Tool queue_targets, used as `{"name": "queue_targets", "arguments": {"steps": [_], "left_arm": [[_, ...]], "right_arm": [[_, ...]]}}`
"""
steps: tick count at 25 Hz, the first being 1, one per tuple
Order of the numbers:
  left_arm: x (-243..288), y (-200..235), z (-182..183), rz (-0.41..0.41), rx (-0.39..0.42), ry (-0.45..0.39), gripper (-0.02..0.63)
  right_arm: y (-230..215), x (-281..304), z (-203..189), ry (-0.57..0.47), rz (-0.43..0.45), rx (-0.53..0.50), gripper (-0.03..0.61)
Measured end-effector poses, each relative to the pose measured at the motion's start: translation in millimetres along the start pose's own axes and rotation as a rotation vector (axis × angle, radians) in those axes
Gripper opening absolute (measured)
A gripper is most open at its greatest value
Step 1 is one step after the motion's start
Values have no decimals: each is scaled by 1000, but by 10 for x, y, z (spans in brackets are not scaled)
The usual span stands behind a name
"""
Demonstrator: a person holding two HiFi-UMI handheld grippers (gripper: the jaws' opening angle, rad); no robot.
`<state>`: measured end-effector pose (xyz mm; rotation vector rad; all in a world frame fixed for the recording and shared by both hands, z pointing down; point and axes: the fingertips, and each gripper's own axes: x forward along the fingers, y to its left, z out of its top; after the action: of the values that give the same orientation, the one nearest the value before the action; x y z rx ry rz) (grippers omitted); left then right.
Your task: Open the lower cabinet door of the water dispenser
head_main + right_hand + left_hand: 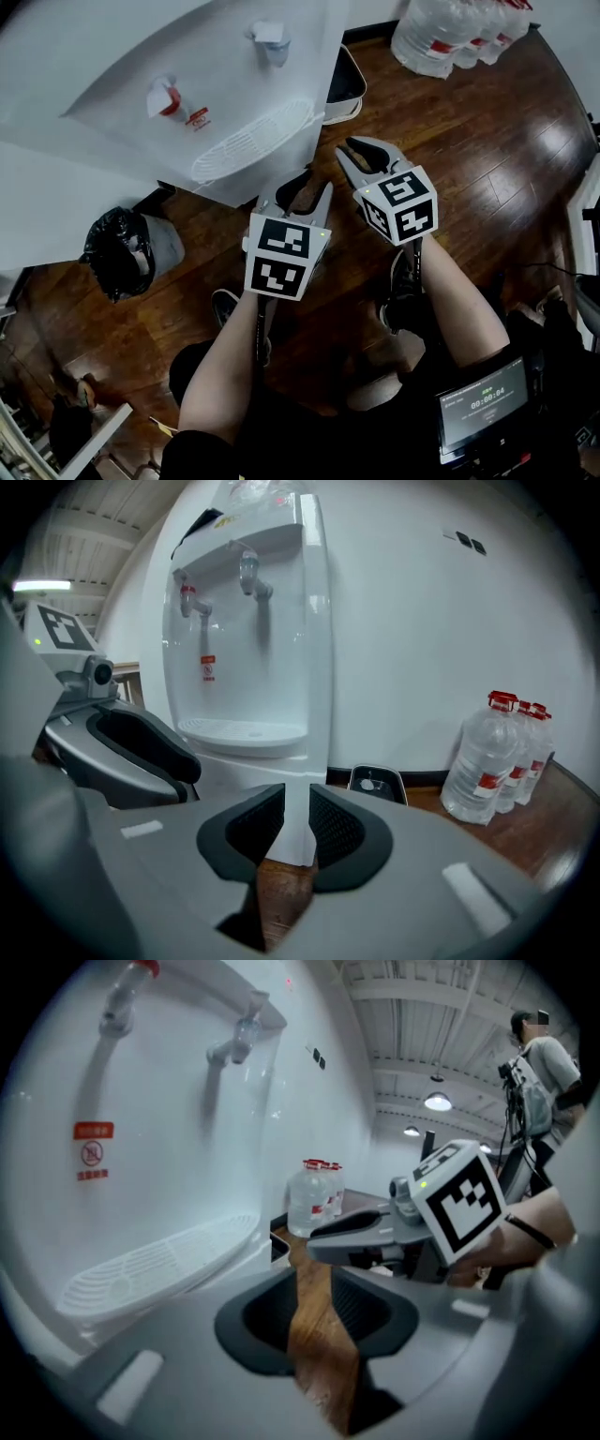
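Left gripper [309,187], right gripper [361,150]: jaws narrowly parted, empty. Held side by side, angled down, probably for low reach. Ahead: water dispenser [234,94]. Lower cabinet door [253,774] sits beneath drip tray [244,731], untouched, apparently shut. Beyond: water bottles [487,761].

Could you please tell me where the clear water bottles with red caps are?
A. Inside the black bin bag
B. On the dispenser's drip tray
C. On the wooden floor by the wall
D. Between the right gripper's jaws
C: the water bottles stand together on the wooden floor against the white wall, off to one side of the dispenser.
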<state>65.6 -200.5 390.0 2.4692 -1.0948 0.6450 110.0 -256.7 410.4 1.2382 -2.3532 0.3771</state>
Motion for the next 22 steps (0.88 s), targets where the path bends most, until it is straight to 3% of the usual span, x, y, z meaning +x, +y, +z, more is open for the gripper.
{"name": "queue_targets", "arguments": {"steps": [6, 10, 15, 18, 22], "left_arm": [[158, 8, -248, -41, 53, 117, 135], [128, -43, -335, -89, 101, 158, 135], [121, 72, -624, -135, -14, 283, 135], [146, 132, -752, -146, -7, 335, 138], [141, 193, -666, -156, -3, 337, 138]], "right_arm": [[-70, 472, -429, 121, 87, -85, 121], [-90, 742, -790, 231, 192, -107, 256], [-146, 1002, -902, 270, 248, -145, 336], [-125, 1117, -826, 263, 272, -193, 344], [-100, 1279, -758, 273, 304, -251, 363]]}}
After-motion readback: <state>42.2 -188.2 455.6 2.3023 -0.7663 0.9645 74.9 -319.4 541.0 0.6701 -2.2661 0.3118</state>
